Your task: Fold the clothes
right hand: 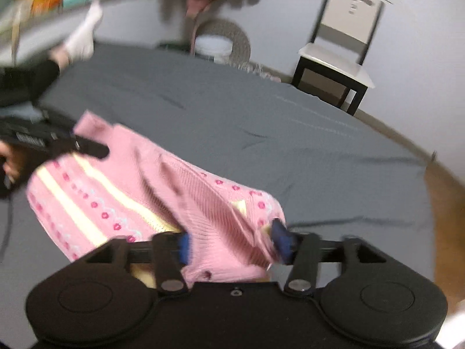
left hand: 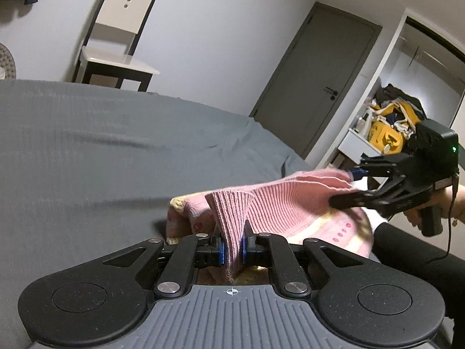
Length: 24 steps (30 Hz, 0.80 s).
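Sweater (right hand: 122, 192) on bed (right hand: 261, 133), between both grippers; chair (right hand: 337, 55) behind bed.

Left gripper (left hand: 232, 251): black linkage arms, silver pivot screws, blue pads, grey ribbed housing marked with white crosshair. Right gripper (right hand: 231, 245): all-black housing, blue pads; green light and black cable seen at 3 o'clock in left view. Black sleeves, white sock (right hand: 82, 39) worn.

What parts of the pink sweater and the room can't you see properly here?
- Pink sweater: right wrist view is motion-blurred; its pattern smears, and its near edge hides behind the right gripper.
- Sweater's underside: left wrist view, hidden by its own folds and the left gripper.
- Shelf clutter: too small to identify.
- Chair: legs hidden behind the bed.
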Each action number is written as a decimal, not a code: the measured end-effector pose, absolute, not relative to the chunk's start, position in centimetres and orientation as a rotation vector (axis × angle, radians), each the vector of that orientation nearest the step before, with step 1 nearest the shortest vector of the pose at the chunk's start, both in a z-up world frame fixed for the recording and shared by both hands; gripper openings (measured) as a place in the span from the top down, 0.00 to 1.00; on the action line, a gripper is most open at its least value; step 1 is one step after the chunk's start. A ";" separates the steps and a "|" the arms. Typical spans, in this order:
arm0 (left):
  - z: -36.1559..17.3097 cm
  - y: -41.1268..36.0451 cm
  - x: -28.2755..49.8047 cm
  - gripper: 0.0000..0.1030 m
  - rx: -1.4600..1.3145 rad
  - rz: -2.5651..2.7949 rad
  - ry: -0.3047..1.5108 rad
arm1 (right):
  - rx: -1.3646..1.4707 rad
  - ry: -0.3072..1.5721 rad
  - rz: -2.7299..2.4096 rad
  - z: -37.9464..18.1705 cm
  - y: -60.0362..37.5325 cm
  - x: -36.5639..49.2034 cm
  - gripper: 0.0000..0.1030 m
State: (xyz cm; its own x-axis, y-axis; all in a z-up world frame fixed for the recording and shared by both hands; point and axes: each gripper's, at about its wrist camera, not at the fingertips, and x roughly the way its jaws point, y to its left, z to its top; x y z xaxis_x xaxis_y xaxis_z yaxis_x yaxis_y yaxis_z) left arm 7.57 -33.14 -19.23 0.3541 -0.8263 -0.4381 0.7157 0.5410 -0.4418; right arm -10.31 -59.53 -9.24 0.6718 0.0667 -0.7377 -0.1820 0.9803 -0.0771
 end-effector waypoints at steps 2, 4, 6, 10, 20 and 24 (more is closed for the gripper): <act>-19.5 -33.2 7.4 0.90 -0.179 -1.000 0.679 | -0.094 0.761 0.158 -9.4 -61.0 -11.3 0.33; -19.5 -33.2 7.3 0.90 -0.180 -0.999 0.680 | -0.004 0.717 0.191 -9.6 -62.3 -12.1 0.30; -19.4 -33.2 7.2 0.90 -0.172 -0.997 0.677 | 0.089 0.673 0.225 -9.8 -63.6 -12.8 0.19; -19.4 -33.3 7.0 0.90 -0.166 -0.990 0.677 | 0.158 0.593 0.254 -9.8 -65.9 -12.6 0.15; -19.5 -33.4 6.4 0.90 -0.172 -0.974 0.689 | 0.134 0.603 0.389 -9.5 -68.0 -12.5 0.22; -19.6 -33.6 6.3 0.90 -0.169 -0.971 0.690 | -0.031 0.572 0.246 -10.1 -66.3 -11.0 0.24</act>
State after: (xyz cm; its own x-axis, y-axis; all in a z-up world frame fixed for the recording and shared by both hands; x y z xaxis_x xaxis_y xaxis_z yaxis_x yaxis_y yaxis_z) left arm 6.31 -33.59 -19.62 0.3721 -0.8048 -0.4625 0.7014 0.5702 -0.4278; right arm -11.04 -66.32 -10.10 0.8123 0.2221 -0.5393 -0.2393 0.9702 0.0392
